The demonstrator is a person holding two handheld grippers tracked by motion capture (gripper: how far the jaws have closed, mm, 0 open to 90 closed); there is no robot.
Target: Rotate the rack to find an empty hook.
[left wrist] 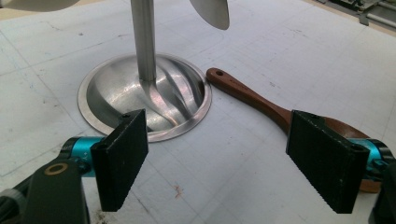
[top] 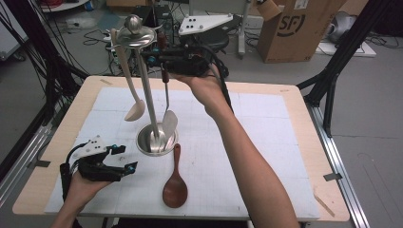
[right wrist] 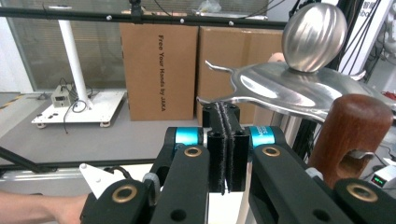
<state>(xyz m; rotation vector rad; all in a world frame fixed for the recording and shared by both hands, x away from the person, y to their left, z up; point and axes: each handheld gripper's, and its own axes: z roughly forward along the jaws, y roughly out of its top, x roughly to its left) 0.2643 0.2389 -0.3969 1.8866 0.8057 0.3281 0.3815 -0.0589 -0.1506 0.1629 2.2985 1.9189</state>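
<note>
Gleaming steel stand (top: pixel 151 109), dished round base, brown wooden spoon (top: pixel 175 183).

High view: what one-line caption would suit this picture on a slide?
Right tongs reach the top of a steel utensil stand where a spatula hangs; left tongs wait open near a wooden spoon.

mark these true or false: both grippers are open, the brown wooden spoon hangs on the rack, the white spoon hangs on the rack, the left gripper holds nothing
Both grippers are open: false. The left gripper is open, but the right gripper has its jaws shut together.
The brown wooden spoon hangs on the rack: false. It lies flat on the table beside the base of the rack.
The white spoon hangs on the rack: true.
The left gripper holds nothing: true.
</note>
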